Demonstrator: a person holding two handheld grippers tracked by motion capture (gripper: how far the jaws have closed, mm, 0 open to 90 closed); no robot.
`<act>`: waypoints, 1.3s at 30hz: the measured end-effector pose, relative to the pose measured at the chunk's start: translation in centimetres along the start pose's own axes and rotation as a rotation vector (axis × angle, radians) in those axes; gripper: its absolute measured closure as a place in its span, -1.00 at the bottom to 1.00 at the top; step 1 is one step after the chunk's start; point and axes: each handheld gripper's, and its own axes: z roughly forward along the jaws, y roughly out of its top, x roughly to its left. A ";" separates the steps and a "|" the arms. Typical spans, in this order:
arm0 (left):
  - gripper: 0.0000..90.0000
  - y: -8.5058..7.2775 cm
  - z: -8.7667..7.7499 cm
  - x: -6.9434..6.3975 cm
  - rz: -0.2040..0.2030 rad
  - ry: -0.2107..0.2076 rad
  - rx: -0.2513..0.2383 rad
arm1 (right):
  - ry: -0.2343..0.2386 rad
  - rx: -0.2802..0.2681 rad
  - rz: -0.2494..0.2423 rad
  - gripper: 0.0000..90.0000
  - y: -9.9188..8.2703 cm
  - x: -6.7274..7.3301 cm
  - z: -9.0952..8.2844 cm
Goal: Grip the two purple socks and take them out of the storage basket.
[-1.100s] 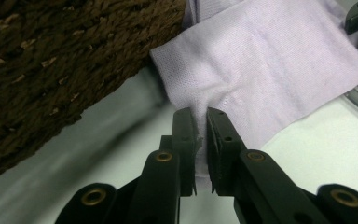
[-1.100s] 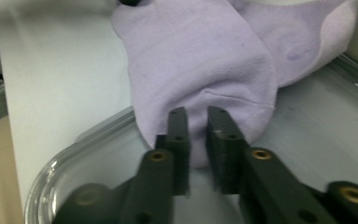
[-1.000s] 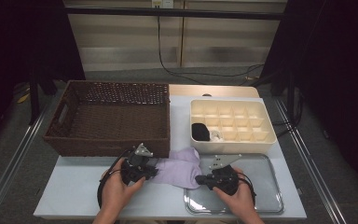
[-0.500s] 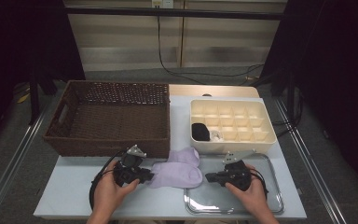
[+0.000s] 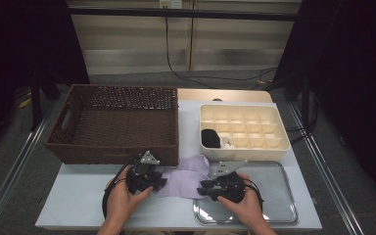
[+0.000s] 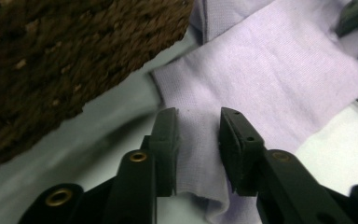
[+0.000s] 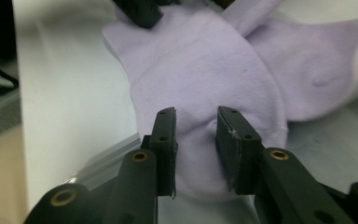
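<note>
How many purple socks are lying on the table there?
2, it seems: the purple socks lie crossed over each other between the left gripper and the right gripper, in front of the wicker basket. More could be hidden underneath.

A: What stands on the white table [image 5: 88, 208]?

B: Take the cream divided box [image 5: 279, 142] as the landmark. It sits toward the far right of the tabletop, and its grid of small compartments is mostly bare. A black bundle [image 5: 209, 137] fills the near-left compartment, with something small and white [image 5: 226, 143] in the compartment just right of that.

A: And around the box?

B: To its left, just beside it, stands a dark brown wicker basket [image 5: 66, 127] with a handle slot in its left wall. In front of the box lies a shallow metal tray [image 5: 279, 196]. Behind the box, a black cable [image 5: 186, 76] trails across the floor.
</note>
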 end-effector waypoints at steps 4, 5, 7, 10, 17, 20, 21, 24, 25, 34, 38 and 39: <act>0.77 -0.2 -0.3 -0.3 0.010 -0.012 0.030 | 0.011 0.036 -0.019 0.95 -0.1 0.1 -0.4; 0.80 -0.2 -0.5 -0.5 0.011 -0.024 0.051 | 0.021 0.036 -0.011 0.96 -0.2 0.0 -0.4; 0.81 -0.2 -0.8 -0.7 0.019 -0.046 0.088 | 0.040 0.045 -0.005 0.97 -0.4 -0.1 -0.8; 0.77 -0.1 -1.3 -1.2 0.026 -0.064 0.083 | 0.054 0.058 -0.010 0.98 -0.7 0.0 -1.3; 0.36 0.5 -0.9 -1.1 0.048 0.011 -0.039 | 0.048 0.014 0.027 0.65 -0.7 -0.6 -1.6; 0.36 0.4 -0.4 -0.6 0.035 0.000 -0.029 | 0.016 -0.020 0.038 0.58 -0.5 -0.9 -2.0; 0.40 0.2 -0.1 -0.6 0.026 -0.016 -0.015 | 0.006 -0.025 0.041 0.59 -0.4 -1.1 -2.0; 0.54 0.0 0.1 -0.9 0.051 -0.017 0.009 | -0.004 -0.006 0.037 0.70 -0.5 -1.3 -1.8; 0.62 0.0 0.0 -1.0 0.052 -0.028 0.020 | 0.001 0.010 0.029 0.73 -0.5 -1.2 -1.6; 0.74 -0.3 -1.0 -1.9 0.067 -0.074 0.115 | 0.049 0.068 -0.018 1.00 -1.0 -0.3 -1.9; 0.35 0.1 -1.4 -1.6 0.052 -0.048 0.038 | 0.037 0.030 0.012 0.83 -0.9 -0.4 -2.2; 0.34 0.2 -1.5 -1.4 0.045 -0.051 0.024 | 0.026 0.015 0.022 0.78 -0.7 -0.6 -2.3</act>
